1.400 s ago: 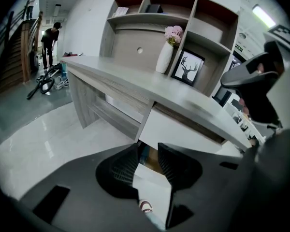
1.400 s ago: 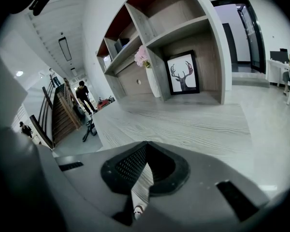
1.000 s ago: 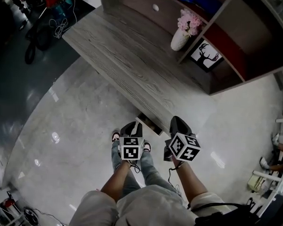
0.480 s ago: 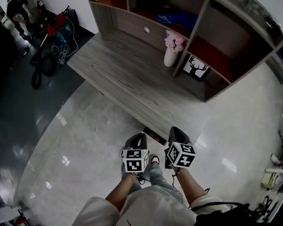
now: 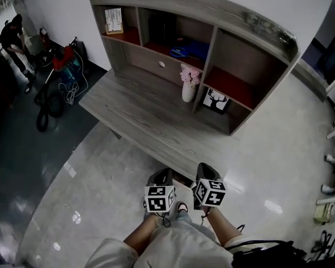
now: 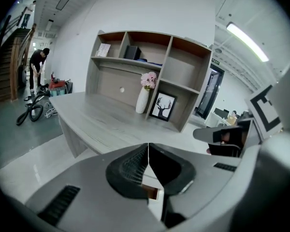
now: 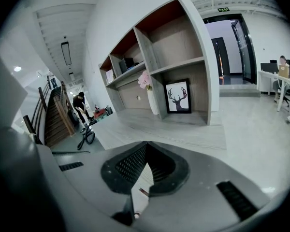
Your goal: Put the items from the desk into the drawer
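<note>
Left gripper, fingers closing empty, tilts down beside right gripper.

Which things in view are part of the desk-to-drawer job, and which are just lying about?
Job: desk; vase of flowers and deer picture standing on it; knobbed drawer front in the hutch.
Lying about: blue item and card on the shelves; cables and equipment on the floor; person beyond.
</note>
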Demonstrator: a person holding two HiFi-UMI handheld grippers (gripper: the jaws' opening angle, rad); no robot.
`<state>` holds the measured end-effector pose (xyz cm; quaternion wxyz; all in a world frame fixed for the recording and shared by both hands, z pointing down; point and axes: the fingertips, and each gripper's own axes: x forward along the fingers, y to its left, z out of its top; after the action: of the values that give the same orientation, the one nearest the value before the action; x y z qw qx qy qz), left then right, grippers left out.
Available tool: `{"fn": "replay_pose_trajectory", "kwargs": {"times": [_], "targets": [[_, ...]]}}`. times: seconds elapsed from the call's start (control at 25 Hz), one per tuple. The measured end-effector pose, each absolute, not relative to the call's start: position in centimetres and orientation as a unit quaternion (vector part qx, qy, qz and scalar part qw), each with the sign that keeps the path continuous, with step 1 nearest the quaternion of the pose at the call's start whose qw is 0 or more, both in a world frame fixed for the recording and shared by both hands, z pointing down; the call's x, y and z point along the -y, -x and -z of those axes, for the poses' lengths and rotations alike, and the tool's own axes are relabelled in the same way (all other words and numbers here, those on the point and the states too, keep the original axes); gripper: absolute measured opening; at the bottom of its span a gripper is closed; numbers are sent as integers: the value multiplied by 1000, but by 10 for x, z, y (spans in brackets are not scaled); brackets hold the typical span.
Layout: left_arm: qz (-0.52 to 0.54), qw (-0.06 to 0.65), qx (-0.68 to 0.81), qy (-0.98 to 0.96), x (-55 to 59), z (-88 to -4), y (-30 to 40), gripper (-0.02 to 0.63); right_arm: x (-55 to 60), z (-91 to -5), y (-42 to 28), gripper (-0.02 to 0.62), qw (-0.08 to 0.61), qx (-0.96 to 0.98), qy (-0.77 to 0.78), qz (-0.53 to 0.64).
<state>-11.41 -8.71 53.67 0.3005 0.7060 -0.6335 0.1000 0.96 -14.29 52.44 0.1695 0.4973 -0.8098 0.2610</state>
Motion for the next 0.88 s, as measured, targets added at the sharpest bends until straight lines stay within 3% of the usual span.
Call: {"fn": "replay_pose_trajectory", "kwargs": {"times": [0.88], "targets": [[-90, 245, 609, -749, 122, -480, 111, 11, 131, -486, -25, -2, 151, 797, -535, -233]]}}
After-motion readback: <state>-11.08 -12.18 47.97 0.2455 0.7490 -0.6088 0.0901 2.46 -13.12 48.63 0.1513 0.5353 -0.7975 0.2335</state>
